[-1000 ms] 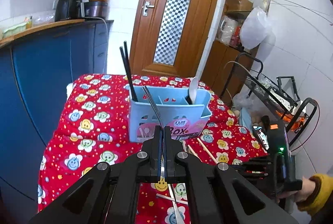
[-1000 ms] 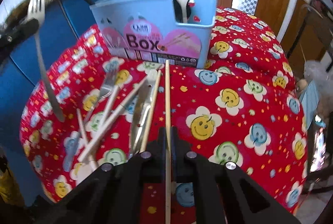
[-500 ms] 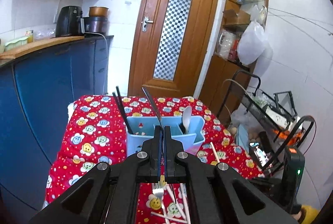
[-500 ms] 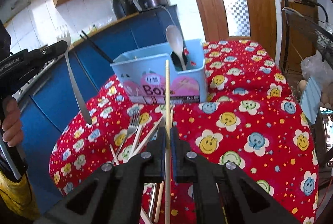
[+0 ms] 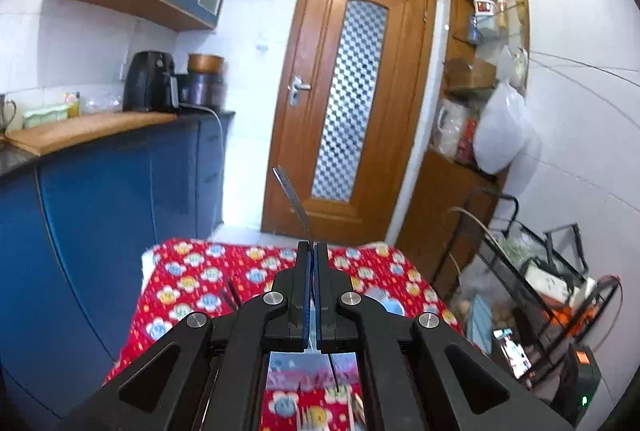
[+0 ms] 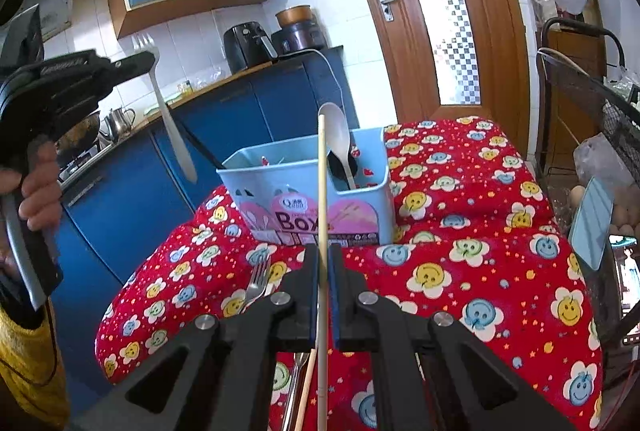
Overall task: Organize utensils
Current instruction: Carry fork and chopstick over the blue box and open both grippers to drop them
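We pinch a silver fork (image 6: pixel 170 119) in our left gripper (image 6: pixel 150 59) and a pale chopstick (image 6: pixel 322 191) in our right gripper (image 6: pixel 325 251), both raised above the blue box (image 6: pixel 360 207).

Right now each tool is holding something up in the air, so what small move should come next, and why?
Probably carry the right tool forward over the blue utensil box and lower its wooden chopstick in. The chopstick is clamped and raised clear of the red tablecloth, pointing at the box just ahead. The left tool holds a fork beside it, likely next.
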`<action>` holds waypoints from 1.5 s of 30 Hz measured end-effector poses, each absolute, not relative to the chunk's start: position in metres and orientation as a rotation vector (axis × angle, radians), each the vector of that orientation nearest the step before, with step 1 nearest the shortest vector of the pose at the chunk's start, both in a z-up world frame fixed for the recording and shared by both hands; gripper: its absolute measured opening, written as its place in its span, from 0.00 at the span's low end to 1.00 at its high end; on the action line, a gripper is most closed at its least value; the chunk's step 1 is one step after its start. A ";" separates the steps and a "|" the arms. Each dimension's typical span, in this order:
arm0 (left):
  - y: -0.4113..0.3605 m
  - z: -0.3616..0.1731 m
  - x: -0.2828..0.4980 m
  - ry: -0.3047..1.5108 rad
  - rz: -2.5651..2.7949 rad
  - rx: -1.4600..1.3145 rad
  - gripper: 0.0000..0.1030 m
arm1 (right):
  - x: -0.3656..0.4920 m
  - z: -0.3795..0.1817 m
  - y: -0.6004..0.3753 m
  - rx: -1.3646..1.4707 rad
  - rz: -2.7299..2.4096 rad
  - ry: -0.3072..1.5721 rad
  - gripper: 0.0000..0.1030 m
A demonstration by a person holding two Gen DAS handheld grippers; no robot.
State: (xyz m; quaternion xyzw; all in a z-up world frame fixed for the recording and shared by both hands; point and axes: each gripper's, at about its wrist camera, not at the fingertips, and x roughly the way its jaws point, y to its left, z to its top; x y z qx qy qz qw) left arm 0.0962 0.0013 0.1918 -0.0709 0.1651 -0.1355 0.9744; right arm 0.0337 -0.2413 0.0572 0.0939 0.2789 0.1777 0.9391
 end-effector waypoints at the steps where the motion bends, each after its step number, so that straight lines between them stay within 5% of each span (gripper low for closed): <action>1: 0.001 0.194 0.099 0.330 -0.272 -0.146 0.01 | 0.035 0.058 -0.242 0.196 0.363 0.564 0.06; 22: -0.016 0.161 0.165 0.347 -0.175 -0.050 0.01 | 0.114 0.110 -0.244 0.269 0.349 0.313 0.06; 39: -0.021 0.146 0.183 0.312 -0.174 -0.019 0.01 | 0.181 0.072 -0.223 0.151 0.271 0.223 0.06; 45: -0.025 0.145 0.181 0.317 -0.187 -0.020 0.10 | 0.177 0.068 -0.221 0.138 0.283 0.243 0.10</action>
